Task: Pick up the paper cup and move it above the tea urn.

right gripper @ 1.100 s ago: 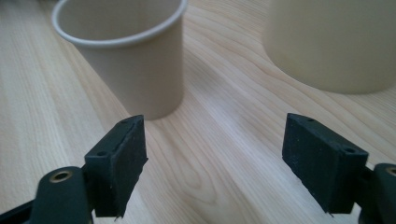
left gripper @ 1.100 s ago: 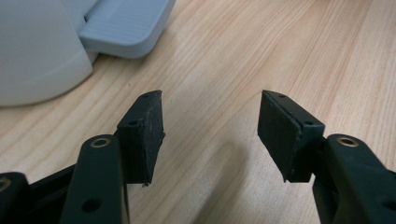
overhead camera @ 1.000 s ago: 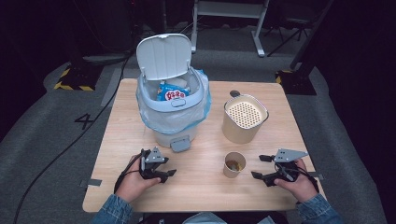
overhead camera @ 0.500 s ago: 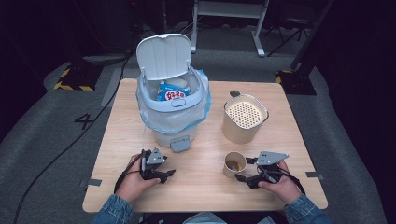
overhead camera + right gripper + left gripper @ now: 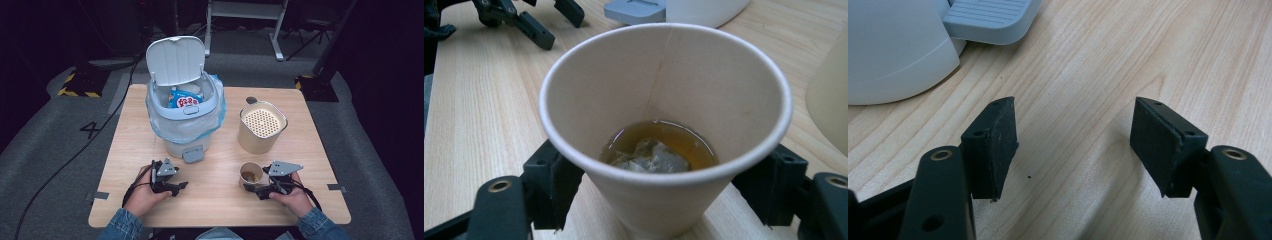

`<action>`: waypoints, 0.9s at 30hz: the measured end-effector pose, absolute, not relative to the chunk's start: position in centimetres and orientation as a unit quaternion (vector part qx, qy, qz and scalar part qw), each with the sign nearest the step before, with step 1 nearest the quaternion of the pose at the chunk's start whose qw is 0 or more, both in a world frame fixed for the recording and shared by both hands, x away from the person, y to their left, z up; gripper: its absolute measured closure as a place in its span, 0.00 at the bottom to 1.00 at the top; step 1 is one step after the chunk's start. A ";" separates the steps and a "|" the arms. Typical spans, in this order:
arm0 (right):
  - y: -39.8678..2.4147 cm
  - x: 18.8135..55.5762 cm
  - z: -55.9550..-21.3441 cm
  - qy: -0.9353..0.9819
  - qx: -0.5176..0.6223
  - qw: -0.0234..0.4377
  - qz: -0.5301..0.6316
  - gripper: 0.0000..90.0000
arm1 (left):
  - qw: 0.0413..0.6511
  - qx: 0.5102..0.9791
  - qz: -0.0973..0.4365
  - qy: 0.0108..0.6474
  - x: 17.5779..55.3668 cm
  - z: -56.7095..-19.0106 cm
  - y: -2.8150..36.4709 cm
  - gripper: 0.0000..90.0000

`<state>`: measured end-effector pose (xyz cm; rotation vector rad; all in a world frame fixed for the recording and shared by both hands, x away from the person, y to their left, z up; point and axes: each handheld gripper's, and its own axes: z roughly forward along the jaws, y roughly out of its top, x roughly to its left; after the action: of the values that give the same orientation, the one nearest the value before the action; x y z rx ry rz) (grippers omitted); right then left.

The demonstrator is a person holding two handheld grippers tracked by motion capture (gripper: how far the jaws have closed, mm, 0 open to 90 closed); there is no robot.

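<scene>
A paper cup (image 5: 250, 173) stands near the table's front right. In the right gripper view the cup (image 5: 664, 90) holds brown tea and a tea bag (image 5: 651, 157). My right gripper (image 5: 252, 187) has a jaw on each side of the cup's lower wall; its jaws have just been closing and the pads (image 5: 551, 185) stand close to the paper, with no squeeze visible. My left gripper (image 5: 180, 186) rests at the front left, open; its jaws have just been opening and only bare wood lies between the pads (image 5: 998, 142).
A white pedal bin (image 5: 184, 125) with its lid (image 5: 176, 60) up, a plastic liner and a snack packet (image 5: 183, 101) stands mid-table. Its pedal (image 5: 988, 15) is just ahead of my left gripper. A beige container (image 5: 261, 127) with a perforated top stands behind the cup.
My right gripper has slid left across the table up to the cup, so its jaws now stand on both sides of it. The left hand has stayed in place.
</scene>
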<state>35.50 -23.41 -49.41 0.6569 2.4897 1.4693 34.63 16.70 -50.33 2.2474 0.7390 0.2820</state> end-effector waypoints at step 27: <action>-25.2 36.7 -45.6 0.822 0.162 0.090 0.538 0.34 | 0.374 0.873 0.106 0.293 34.7 -50.3 16.8 0.41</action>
<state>36.73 -25.18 -45.62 0.4824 2.4457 1.6002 34.70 16.80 -50.33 2.2364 0.7506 0.2723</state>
